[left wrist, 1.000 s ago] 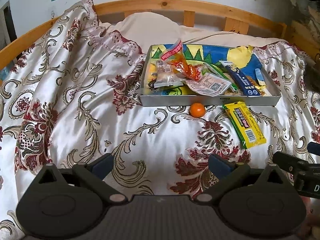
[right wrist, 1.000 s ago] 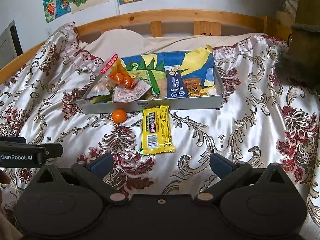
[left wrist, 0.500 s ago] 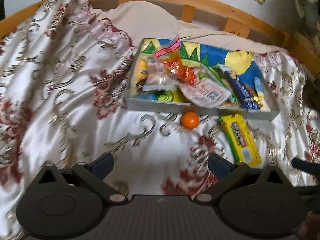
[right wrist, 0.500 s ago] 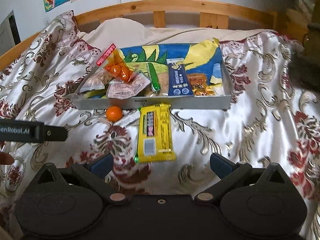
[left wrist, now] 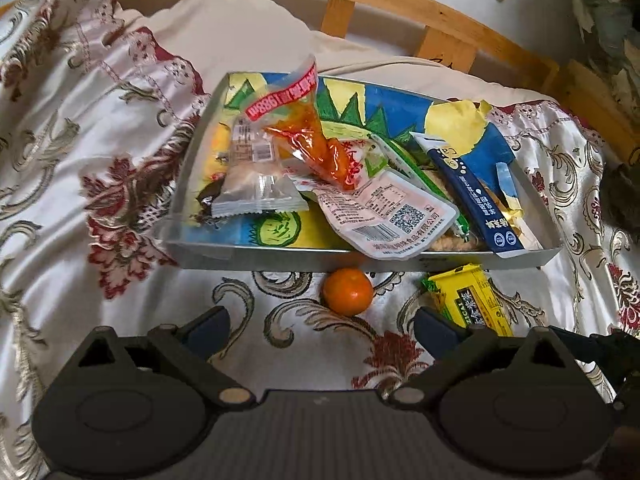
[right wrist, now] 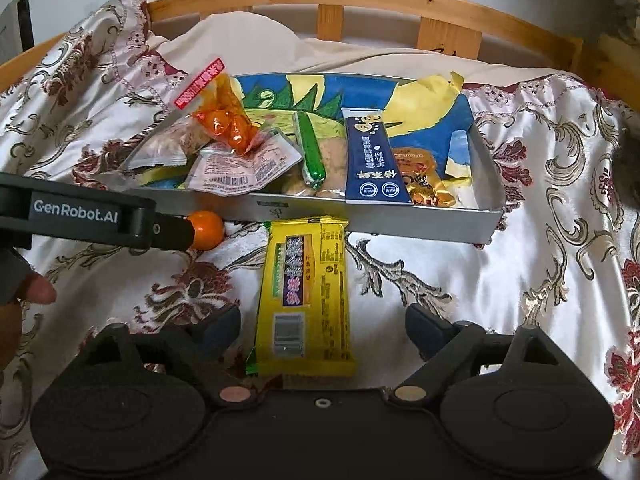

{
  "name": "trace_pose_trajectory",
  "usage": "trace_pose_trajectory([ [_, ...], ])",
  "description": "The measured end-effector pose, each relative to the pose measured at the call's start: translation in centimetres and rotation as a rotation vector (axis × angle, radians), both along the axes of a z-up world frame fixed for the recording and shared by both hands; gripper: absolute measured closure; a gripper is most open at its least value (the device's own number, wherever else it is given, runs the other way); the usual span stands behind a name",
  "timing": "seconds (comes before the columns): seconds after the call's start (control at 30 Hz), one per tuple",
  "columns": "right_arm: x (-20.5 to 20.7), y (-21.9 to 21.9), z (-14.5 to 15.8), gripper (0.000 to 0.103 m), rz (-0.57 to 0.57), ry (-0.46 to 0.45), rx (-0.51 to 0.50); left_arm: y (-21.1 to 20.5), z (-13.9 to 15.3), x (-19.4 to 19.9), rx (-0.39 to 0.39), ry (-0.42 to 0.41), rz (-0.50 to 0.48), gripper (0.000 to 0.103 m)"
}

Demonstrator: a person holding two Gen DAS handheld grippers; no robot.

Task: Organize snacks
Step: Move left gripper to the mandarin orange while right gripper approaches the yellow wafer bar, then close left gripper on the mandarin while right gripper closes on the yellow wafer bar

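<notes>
A shallow grey tray (left wrist: 280, 254) (right wrist: 420, 226) with a colourful lining lies on the bed and holds several snack packets. A small orange (left wrist: 348, 291) (right wrist: 208, 230) lies on the quilt just in front of the tray. A yellow snack packet (right wrist: 306, 296) (left wrist: 470, 300) lies beside it, also outside the tray. My left gripper (left wrist: 320, 326) is open, just short of the orange. My right gripper (right wrist: 322, 326) is open, its fingers on either side of the yellow packet's near end.
The bed has a floral satin quilt (right wrist: 540, 272), a cream pillow (left wrist: 240, 28) behind the tray and a wooden rail (right wrist: 360, 4) at the back. The left gripper's body (right wrist: 80, 218) crosses the left of the right wrist view.
Both grippers have moved forward toward the tray. The orange now sits close ahead of the left gripper, and the yellow packet's near end now lies between the right fingers.
</notes>
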State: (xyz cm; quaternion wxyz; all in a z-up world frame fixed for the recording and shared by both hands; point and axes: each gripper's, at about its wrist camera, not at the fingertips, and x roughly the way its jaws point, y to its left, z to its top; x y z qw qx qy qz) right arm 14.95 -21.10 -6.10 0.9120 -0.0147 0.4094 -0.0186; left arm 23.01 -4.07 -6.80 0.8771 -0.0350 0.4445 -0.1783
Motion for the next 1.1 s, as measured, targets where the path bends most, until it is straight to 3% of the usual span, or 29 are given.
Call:
trace_pose_trajectory([
  [0.23,0.9,0.4,-0.7,0.022,-0.001,0.004,0.006,-0.9,-1.1,0.9,-0.015,-0.011,-0.067,0.017],
  [0.4,1.2,0.7,-0.9,0.032,0.016,0.0,-0.003,-1.3,-1.6,1.4,-0.03,-0.008,-0.093,0.036],
  [0.63,1.6,0.8,-1.0,0.038,0.017,0.002,-0.009,-1.9,-2.0,1.6,-0.025,-0.011,-0.112,0.053],
  [0.67,1.6,0.8,-1.0,0.041,0.015,0.003,-0.009,-2.1,-2.1,1.6,-0.015,-0.011,-0.119,0.06],
  [0.8,1.6,1.0,-0.9,0.053,0.026,0.007,-0.01,-2.1,-2.2,1.5,-0.009,-0.013,-0.123,0.07],
  [1.1,1.1,1.4,-0.3,0.053,0.042,0.024,-0.033,-1.8,-1.5,1.0,-0.025,-0.006,-0.116,0.072],
])
